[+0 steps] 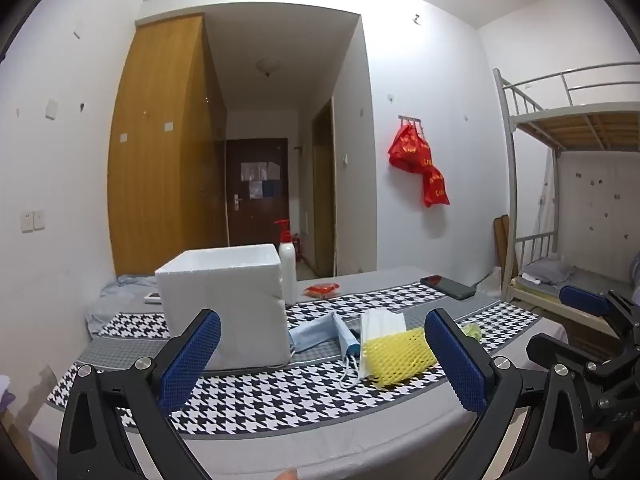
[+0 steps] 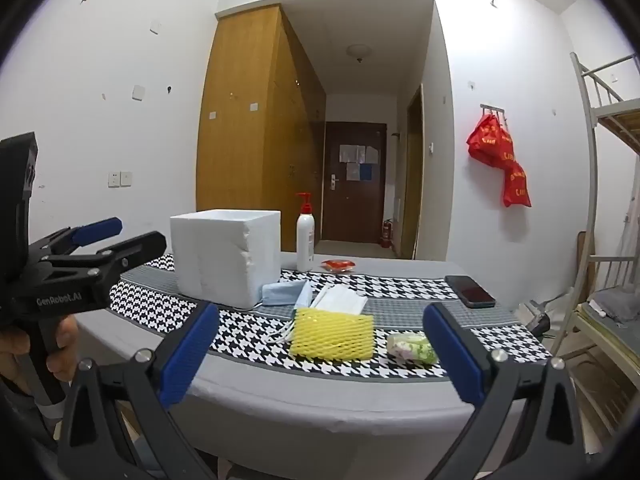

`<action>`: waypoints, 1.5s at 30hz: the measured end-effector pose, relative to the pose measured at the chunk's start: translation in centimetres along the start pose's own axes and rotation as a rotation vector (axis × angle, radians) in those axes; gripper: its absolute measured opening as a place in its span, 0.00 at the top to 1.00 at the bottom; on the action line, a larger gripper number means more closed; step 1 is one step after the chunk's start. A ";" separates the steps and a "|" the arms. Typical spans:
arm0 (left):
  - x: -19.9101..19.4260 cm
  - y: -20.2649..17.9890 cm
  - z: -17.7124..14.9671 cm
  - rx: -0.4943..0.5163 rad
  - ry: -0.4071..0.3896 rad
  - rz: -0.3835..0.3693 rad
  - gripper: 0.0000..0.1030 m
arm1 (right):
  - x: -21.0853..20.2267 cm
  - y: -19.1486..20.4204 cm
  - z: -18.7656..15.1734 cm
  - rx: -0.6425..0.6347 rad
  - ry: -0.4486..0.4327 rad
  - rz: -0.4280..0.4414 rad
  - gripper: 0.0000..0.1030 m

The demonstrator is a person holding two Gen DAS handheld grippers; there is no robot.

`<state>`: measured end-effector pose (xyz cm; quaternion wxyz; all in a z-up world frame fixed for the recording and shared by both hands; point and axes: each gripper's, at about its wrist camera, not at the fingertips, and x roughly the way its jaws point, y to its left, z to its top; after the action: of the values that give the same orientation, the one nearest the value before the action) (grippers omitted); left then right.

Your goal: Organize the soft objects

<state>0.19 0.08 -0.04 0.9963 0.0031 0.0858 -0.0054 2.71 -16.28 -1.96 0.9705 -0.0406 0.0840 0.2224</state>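
Observation:
A yellow foam net (image 1: 400,356) (image 2: 332,334) lies on the houndstooth tablecloth, with white face masks (image 1: 380,322) (image 2: 340,298) and blue face masks (image 1: 316,334) (image 2: 282,292) behind it. A small green-patterned soft packet (image 2: 412,346) lies to its right. A white foam box (image 1: 224,300) (image 2: 226,254) stands open-topped at the left. My left gripper (image 1: 320,364) is open and empty, short of the masks. My right gripper (image 2: 320,354) is open and empty, short of the net. The left gripper also shows in the right wrist view (image 2: 116,234).
A white pump bottle (image 2: 305,240) and a red packet (image 2: 338,265) sit behind the box. A black phone (image 2: 470,291) lies at the right. The table (image 2: 320,396) front edge is near me. A bunk bed (image 1: 568,160) stands at the right.

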 end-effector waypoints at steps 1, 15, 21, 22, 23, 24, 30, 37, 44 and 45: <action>-0.4 -0.1 0.0 0.022 -0.073 0.014 0.01 | 0.0 0.0 0.0 0.002 0.000 0.002 0.00; -0.4 -0.4 0.1 0.030 -0.020 0.023 0.01 | -0.1 0.1 0.2 0.011 -0.002 0.008 0.00; 0.1 -0.2 0.1 0.021 -0.012 0.017 0.01 | -0.1 -0.1 0.2 0.016 -0.005 0.016 0.00; 0.1 -0.3 0.1 0.022 -0.009 0.012 0.01 | -0.1 -0.1 0.2 0.015 -0.005 0.014 0.00; 0.2 -0.2 0.0 0.022 -0.004 0.008 0.01 | -0.1 -0.2 0.2 0.016 -0.005 0.013 0.00; 0.3 -0.1 -0.1 0.020 0.000 0.005 0.01 | -0.1 -0.2 0.2 0.017 -0.004 0.012 0.00; 0.2 -0.1 -0.2 0.014 -0.010 0.039 0.01 | -0.3 -0.4 0.3 0.024 -0.007 0.007 0.00; 0.5 0.6 -0.2 -0.019 0.002 0.049 0.01 | -0.2 -0.5 0.5 0.030 -0.006 0.004 0.00; 0.7 0.5 -0.3 -0.006 0.010 0.051 0.01 | -0.2 -0.6 0.6 0.037 -0.006 0.007 0.00; 0.7 0.6 -0.3 -0.012 0.009 0.053 0.01 | -0.2 -0.7 0.6 0.040 -0.007 0.010 0.00</action>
<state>0.82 0.67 -0.50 0.9957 -0.0006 0.0902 0.0215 2.92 -16.89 -1.30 0.9703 -0.0201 0.0852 0.2257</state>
